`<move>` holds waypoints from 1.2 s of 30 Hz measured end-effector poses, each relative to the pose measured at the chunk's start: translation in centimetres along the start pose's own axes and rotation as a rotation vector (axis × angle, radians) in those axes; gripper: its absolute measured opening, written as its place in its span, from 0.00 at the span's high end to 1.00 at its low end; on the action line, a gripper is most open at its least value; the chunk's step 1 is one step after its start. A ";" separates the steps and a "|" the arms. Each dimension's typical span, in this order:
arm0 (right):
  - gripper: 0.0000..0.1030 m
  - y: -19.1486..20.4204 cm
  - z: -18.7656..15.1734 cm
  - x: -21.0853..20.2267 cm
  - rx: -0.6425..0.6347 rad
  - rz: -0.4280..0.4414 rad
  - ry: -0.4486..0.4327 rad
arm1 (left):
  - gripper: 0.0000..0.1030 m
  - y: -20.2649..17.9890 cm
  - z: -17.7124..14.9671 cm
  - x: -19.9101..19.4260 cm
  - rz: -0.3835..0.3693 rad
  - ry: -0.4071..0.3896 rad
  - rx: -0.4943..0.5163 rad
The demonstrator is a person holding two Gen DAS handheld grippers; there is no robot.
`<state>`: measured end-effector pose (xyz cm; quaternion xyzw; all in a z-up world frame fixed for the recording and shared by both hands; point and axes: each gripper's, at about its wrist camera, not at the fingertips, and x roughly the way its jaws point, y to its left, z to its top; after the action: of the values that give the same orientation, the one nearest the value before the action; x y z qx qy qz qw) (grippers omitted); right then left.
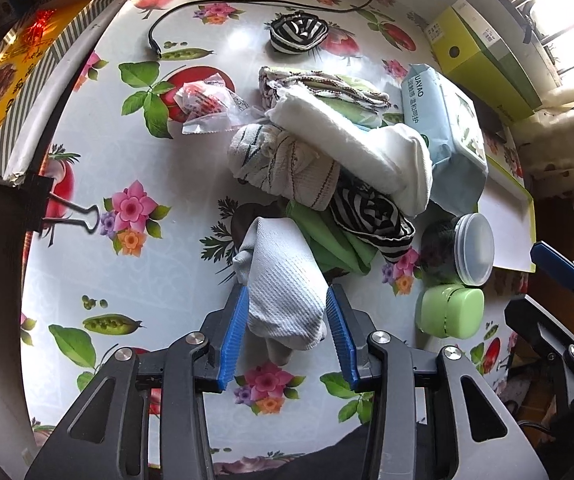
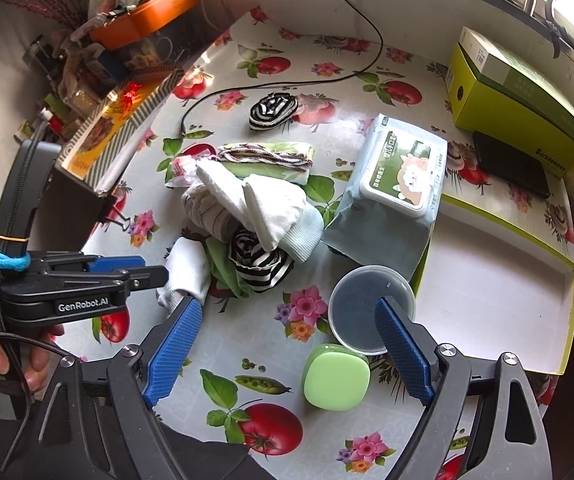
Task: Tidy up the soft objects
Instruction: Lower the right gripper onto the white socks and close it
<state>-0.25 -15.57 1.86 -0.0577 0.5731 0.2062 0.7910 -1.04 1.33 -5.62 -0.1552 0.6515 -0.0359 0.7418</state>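
Note:
A pile of soft things lies mid-table: a white sock (image 1: 351,148) on top, a cream striped cloth (image 1: 283,164), a black-and-white striped sock (image 1: 375,220), a green cloth (image 1: 327,240) and folded cloths (image 1: 319,88) behind. A second striped sock (image 1: 297,32) lies apart at the back. My left gripper (image 1: 287,304) is shut on a pale ribbed sock (image 1: 283,284) at the pile's near edge; it also shows in the right wrist view (image 2: 185,270). My right gripper (image 2: 287,318) is open and empty above the table, near the pile (image 2: 255,216).
A wet-wipes pack (image 2: 395,188), a clear round lid (image 2: 371,304) and a green case (image 2: 337,376) lie right of the pile. A white tray with a green rim (image 2: 499,280) and a green box (image 2: 515,96) are at the right. A black cable (image 2: 287,80) runs across the back.

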 end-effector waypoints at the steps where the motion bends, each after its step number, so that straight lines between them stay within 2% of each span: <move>1: 0.14 0.0 0.0 0.0 0.000 0.002 0.001 | 0.57 -0.1 0.0 0.4 -0.002 0.008 0.001; 6: 0.20 -0.1 0.7 1.0 -0.005 0.009 0.010 | 0.57 -0.1 0.4 2.3 0.010 0.045 0.002; 11: 0.35 0.1 2.2 2.6 -0.020 0.034 0.022 | 0.57 0.4 0.4 3.0 -0.001 0.056 -0.008; 13: 0.37 0.2 2.9 3.3 -0.024 0.043 0.026 | 0.57 0.6 0.3 3.1 -0.006 0.053 -0.012; 17: 0.42 0.0 4.3 4.8 -0.030 0.047 0.037 | 0.72 1.4 0.1 2.9 -0.011 0.050 -0.017; 21: 0.45 -0.3 5.7 6.4 -0.034 0.060 0.055 | 0.81 2.0 0.2 2.1 -0.013 0.032 -0.020; 24: 0.52 -0.4 6.4 7.8 -0.039 0.077 0.079 | 0.82 2.4 0.5 1.6 -0.008 0.020 -0.029; 27: 0.69 -0.3 6.7 8.9 -0.054 0.093 0.105 | 0.82 2.6 0.7 1.2 0.000 0.010 -0.032; 29: 0.83 -0.2 6.7 9.2 -0.056 0.099 0.112 | 0.82 2.7 0.7 1.0 0.001 0.007 -0.036; 32: 0.89 -0.4 6.6 8.7 -0.056 0.108 0.102 | 0.82 2.8 0.8 0.6 0.007 -0.003 -0.036; 36: 0.90 -0.4 6.4 7.2 -0.049 0.131 0.073 | 0.82 2.1 1.0 -0.4 0.008 -0.029 -0.023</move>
<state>7.46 -12.00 -2.69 -0.0470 0.5989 0.2690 0.7529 -0.45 3.63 -5.70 -0.1615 0.6416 -0.0232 0.7495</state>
